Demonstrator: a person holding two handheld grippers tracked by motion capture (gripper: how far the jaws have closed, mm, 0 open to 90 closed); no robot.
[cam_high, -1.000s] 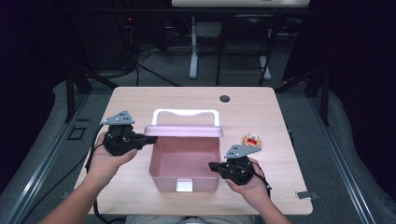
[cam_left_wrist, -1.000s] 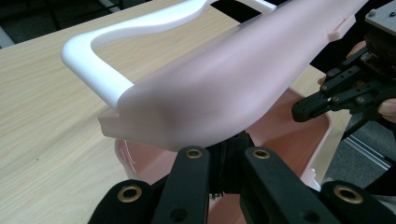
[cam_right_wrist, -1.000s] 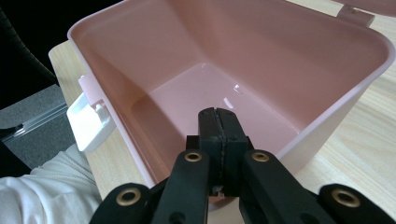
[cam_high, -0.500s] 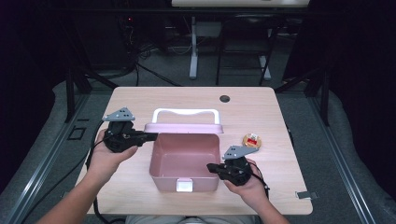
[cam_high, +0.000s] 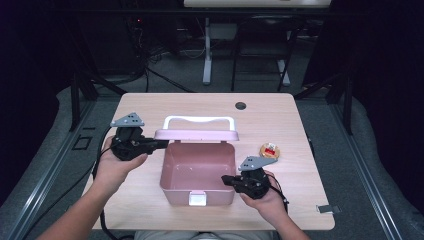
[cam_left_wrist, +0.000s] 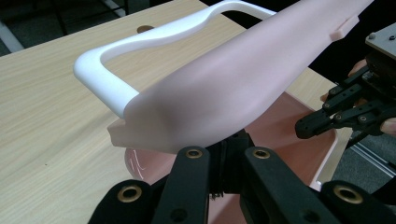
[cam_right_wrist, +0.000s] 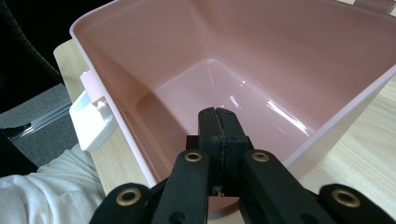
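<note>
High view: the pink box (cam_high: 197, 172) sits open at the near middle of the table (cam_high: 280, 112), its lid (cam_high: 196, 134) standing up along the box's far rim with the white handle (cam_high: 199, 120) above it. The left gripper (cam_high: 159, 144) reaches the lid's left end, jaws closed against its underside (the left gripper view shows them meeting there). The right gripper (cam_high: 229, 180) is at the box's right wall, its jaws pressed together over the rim, nothing between them. A small round tin (cam_high: 269, 150) lies right of the box.
</note>
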